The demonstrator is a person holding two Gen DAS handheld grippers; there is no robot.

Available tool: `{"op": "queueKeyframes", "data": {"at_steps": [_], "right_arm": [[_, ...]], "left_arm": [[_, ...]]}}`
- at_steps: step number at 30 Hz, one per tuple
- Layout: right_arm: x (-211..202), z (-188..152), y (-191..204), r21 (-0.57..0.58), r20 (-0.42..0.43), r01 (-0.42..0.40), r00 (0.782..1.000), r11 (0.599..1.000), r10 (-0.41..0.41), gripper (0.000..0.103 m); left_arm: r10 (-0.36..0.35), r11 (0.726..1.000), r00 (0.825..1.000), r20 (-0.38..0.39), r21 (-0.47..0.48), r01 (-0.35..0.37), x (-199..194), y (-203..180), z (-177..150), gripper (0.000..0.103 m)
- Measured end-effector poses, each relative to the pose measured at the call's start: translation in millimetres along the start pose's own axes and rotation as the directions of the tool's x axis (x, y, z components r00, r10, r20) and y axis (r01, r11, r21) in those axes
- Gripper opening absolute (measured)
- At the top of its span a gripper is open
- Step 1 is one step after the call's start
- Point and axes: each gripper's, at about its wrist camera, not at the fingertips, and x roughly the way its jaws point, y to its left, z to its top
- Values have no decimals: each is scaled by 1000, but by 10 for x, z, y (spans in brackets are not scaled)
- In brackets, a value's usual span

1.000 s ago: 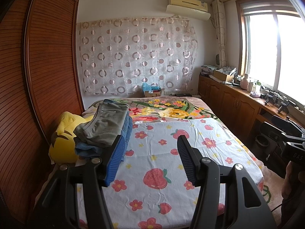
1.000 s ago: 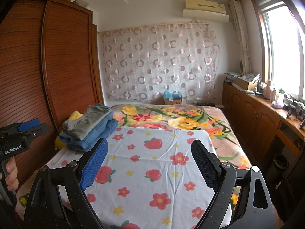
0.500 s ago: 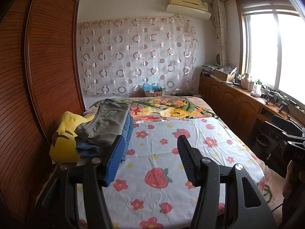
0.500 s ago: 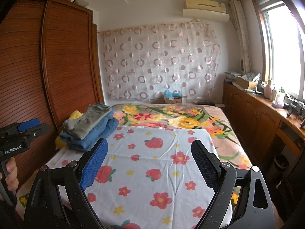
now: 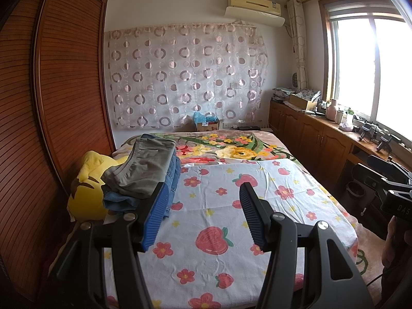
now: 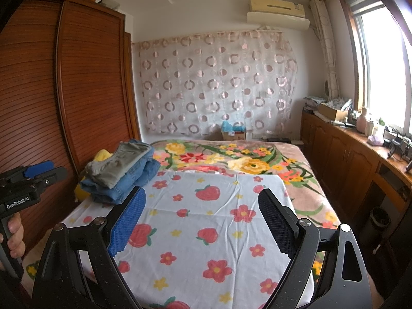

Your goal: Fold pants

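While both hand-held grippers, left [image 5: 203, 200] and right [image 6: 202, 212], hover spread and empty, the stacked pants [image 5: 144, 172] rest at the bed's [image 6: 296, 180] left edge; a careless pull could topple the stack.

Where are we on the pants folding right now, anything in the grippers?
Done: folded grey-green pants sit on top of folded blue jeans at the left edge of the strawberry-print sheet. In hand: nothing; the left gripper and right gripper are both open above the sheet. Left: no unfolded pants show in either view, so I can't tell if more remain.
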Motion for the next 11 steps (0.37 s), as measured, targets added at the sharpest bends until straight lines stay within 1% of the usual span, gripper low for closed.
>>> {"op": "queueKeyframes", "data": {"at_steps": [11], "right_arm": [[5,6,-7,0,0,0,1000,1000,0,91]], "left_arm": [[0,1000,1000,0,0,0,1,-4,1,57]]}}
